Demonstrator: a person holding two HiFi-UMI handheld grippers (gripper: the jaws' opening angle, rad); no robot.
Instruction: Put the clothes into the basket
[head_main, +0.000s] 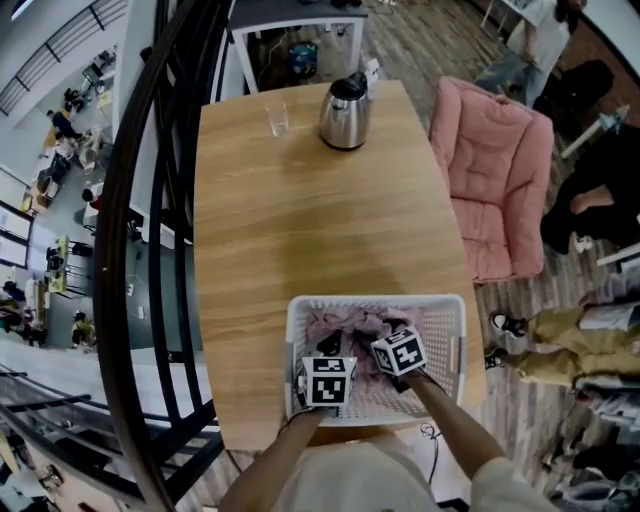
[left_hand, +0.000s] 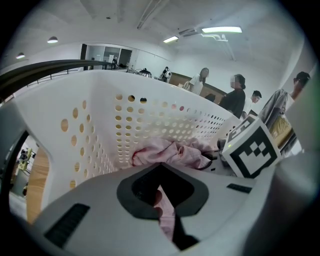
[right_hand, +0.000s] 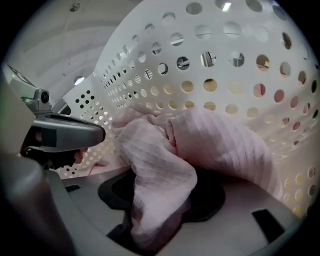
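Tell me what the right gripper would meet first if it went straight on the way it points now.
The right gripper, its jaws shut on the pink cloth, would probably first push into more of that bunched cloth. Behind it stands the basket wall; how near, I cannot tell.

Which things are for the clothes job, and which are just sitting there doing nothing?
For the job: pink ribbed cloth garment, white holed plastic basket holding it, left gripper and right gripper, both clamped on the garment.
Just lying about: shiny steel kettle, clear drinking glass, both on the wooden table; pink cushioned armchair beside it.
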